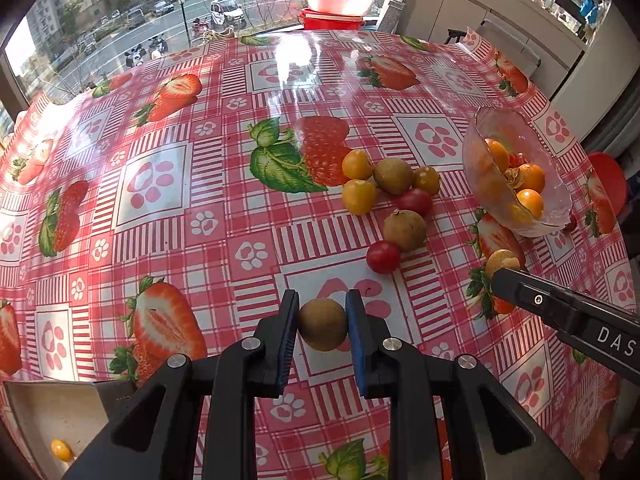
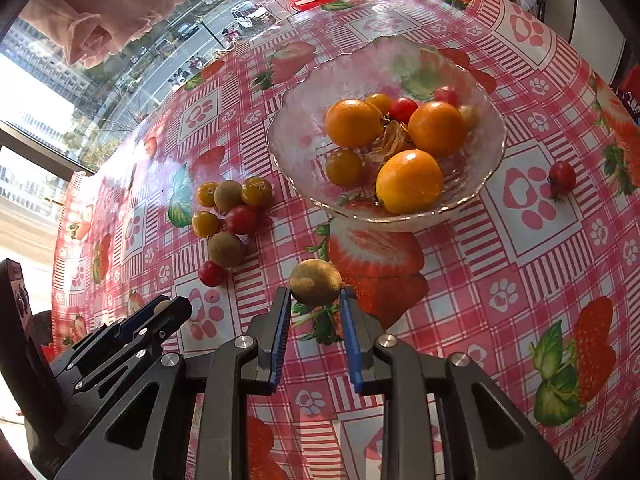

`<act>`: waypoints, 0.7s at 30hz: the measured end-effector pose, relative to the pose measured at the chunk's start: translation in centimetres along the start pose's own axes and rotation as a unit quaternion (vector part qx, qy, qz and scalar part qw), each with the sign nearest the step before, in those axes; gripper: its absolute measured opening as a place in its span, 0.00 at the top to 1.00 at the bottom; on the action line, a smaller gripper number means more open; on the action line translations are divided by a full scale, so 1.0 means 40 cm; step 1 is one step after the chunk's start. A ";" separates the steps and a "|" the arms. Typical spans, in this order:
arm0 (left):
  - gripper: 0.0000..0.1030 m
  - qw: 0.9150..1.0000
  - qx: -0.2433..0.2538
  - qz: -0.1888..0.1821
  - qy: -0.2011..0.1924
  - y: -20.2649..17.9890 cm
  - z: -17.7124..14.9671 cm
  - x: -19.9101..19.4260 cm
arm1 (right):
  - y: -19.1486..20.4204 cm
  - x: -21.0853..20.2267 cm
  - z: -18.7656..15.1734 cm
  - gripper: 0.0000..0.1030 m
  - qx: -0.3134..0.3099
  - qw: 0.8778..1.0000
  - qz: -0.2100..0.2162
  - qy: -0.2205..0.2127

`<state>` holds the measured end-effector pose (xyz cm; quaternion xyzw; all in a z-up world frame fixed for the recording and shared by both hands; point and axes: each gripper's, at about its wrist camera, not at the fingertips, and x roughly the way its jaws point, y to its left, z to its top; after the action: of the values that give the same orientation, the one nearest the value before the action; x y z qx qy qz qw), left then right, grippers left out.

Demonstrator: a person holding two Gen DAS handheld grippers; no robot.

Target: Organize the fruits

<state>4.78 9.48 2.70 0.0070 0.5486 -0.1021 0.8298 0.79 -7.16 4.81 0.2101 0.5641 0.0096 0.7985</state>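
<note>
Left gripper (image 1: pixel 322 322): black frame, blue ribbed pads, jaws closed narrowly on a round brown longan (image 1: pixel 323 324), which sits between the pads above the red-and-white checked tablecloth with strawberry and paw prints (image 1: pixel 168 184).

Right gripper (image 2: pixel 315 304): same build; a second, paler brown longan (image 2: pixel 315 282) sits at the pad tips, touching or nearly so — whether the jaws actually press it cannot be told from either view. In the left wrist view this gripper enters from 4 o'clock with the pale longan at its tip.

Clear glass bowl with a wavy gilt rim (image 2: pixel 486 176): at 1 o'clock in the right wrist view. Contents — three large orange round fruits (image 2: pixel 410 182), smaller yellow-orange cherry tomatoes (image 2: pixel 344 167), a red cherry tomato (image 2: pixel 403 110) and a dry papery husk (image 2: pixel 390 140).

Loose cluster on the cloth, at 10 o'clock from the right gripper, at 1 o'clock in the left wrist view: two brown longans (image 1: pixel 405 229), three yellow cherry tomatoes (image 1: pixel 359 196) and two red cherry tomatoes (image 1: pixel 383 256), mostly touching one another.

Single red cherry tomato with green stem (image 2: pixel 562 177): alone on the cloth, just beside the bowl at its 3 o'clock.

Pale tray or box (image 1: pixel 52 424): lower-left corner of the left wrist view, with one small yellow fruit (image 1: pixel 61 450) in it.

Pink plastic basin on a red container (image 1: pixel 339 0): beyond the table's far edge, at 12 o'clock.
</note>
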 end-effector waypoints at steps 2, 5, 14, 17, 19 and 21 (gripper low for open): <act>0.75 1.000 -0.005 -0.002 -0.001 0.002 -0.019 -0.020 | 0.007 -0.010 -0.020 0.74 -0.016 1.000 0.000 0.009; 0.75 1.000 -0.012 -0.008 -0.002 0.002 -0.050 -0.052 | 0.020 -0.026 -0.049 0.74 -0.038 0.999 -0.001 0.018; 0.75 1.000 -0.030 -0.009 0.002 0.032 -0.134 -0.116 | 0.075 -0.043 -0.117 0.74 -0.091 0.995 -0.001 0.039; 0.75 0.999 -0.032 -0.007 0.009 0.043 -0.146 -0.103 | 0.090 -0.017 -0.110 0.68 -0.102 0.994 0.007 0.046; 0.75 0.999 -0.031 -0.004 0.007 0.046 -0.150 -0.097 | 0.108 0.002 -0.104 0.57 -0.118 0.992 -0.001 0.043; 0.75 0.999 -0.031 -0.002 0.009 0.052 -0.152 -0.088 | 0.125 0.025 -0.099 0.54 -0.131 0.990 -0.006 0.045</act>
<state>-1.70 12.83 3.27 -0.0186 0.5592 -0.0862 0.8243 -1.30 -1.08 4.55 0.0996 0.5945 0.0877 0.7930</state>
